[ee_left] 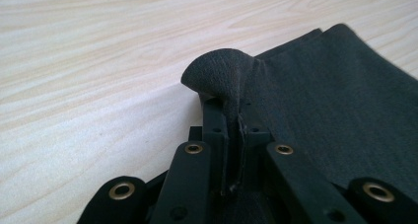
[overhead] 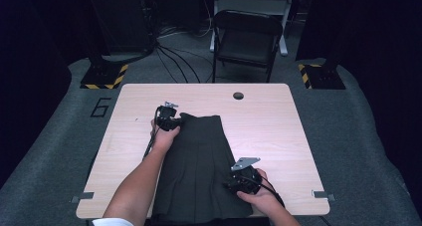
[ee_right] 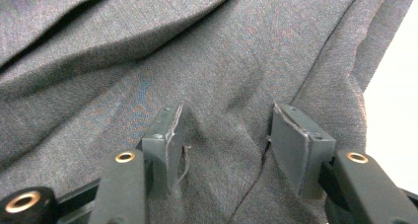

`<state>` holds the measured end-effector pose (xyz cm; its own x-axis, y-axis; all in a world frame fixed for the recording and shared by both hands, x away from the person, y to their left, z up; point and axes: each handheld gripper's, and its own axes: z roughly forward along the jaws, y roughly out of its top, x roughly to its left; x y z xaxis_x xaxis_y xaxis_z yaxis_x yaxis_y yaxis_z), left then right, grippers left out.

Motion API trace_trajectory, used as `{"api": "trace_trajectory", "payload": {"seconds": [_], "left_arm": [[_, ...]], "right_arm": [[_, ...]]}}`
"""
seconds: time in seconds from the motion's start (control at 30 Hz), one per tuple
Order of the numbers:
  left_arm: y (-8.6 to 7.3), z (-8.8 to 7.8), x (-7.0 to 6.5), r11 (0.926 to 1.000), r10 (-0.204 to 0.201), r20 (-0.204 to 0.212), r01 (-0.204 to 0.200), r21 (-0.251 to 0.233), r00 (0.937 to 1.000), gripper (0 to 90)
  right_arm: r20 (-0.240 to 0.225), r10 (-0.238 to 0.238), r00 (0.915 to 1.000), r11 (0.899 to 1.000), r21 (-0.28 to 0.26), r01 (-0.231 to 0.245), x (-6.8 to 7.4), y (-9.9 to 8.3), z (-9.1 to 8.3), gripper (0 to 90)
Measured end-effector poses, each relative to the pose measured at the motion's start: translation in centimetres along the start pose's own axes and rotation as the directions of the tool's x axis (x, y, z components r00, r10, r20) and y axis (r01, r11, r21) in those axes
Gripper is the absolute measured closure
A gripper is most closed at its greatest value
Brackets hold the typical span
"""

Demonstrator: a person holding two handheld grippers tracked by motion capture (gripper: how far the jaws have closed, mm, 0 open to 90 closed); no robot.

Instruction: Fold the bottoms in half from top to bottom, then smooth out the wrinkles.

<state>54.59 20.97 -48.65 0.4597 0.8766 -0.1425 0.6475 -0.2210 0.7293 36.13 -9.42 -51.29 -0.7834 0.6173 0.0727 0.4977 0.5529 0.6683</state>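
**Desk:** Start with the high view. Where's the cloth?

**Me:** I see a dark skirt spread flat down the middle of the worktop, its wide end hanging past the near edge. My left gripper sits at the skirt's far left corner, toward the far edge. My right gripper rests on the skirt's right side, close to the near edge, with bare wood just beside it.

**Desk:** Left gripper view?

**Me:** The jaws are pressed together with a fold of the skirt pinched between them. The cloth bulges up in a small hump just past the tips. The rest of the fabric lies flat to the right, and bare worktop runs to the left.

**Desk:** Right gripper view?

**Me:** Here my jaws stand apart, roughly halfway, with nothing gripped. The skirt lies under and between the pads, creased in long folds. Whether the tips touch the cloth, I can't tell. The skirt's edge and a pale strip of worktop show at the right.
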Motion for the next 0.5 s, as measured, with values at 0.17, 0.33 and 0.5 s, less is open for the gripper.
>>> {"api": "trace_trajectory", "payload": {"seconds": [0.17,0.33,0.5], "left_arm": [[0.3,-0.6,-0.1,0.9999,0.011,0.007,-0.011,-0.003,0.9999,85.1],[0.6,-1.1,-0.2,0.9996,0.016,0.016,-0.016,-0.022,0.9997,85.1],[1.2,-1.7,-0.5,0.9989,0.022,0.023,-0.021,-0.042,0.9995,85.1]], "right_arm": [[-0.003,0.007,1.0000,1.000,0.010,-0.007,0.0,0.1,0.0,46.4],[-0.001,0.009,1.0000,1.000,0.009,-0.009,0.1,0.1,0.0,46.3],[0.003,0.007,1.0000,1.000,0.003,-0.007,0.0,0.0,0.0,46.2]]}}
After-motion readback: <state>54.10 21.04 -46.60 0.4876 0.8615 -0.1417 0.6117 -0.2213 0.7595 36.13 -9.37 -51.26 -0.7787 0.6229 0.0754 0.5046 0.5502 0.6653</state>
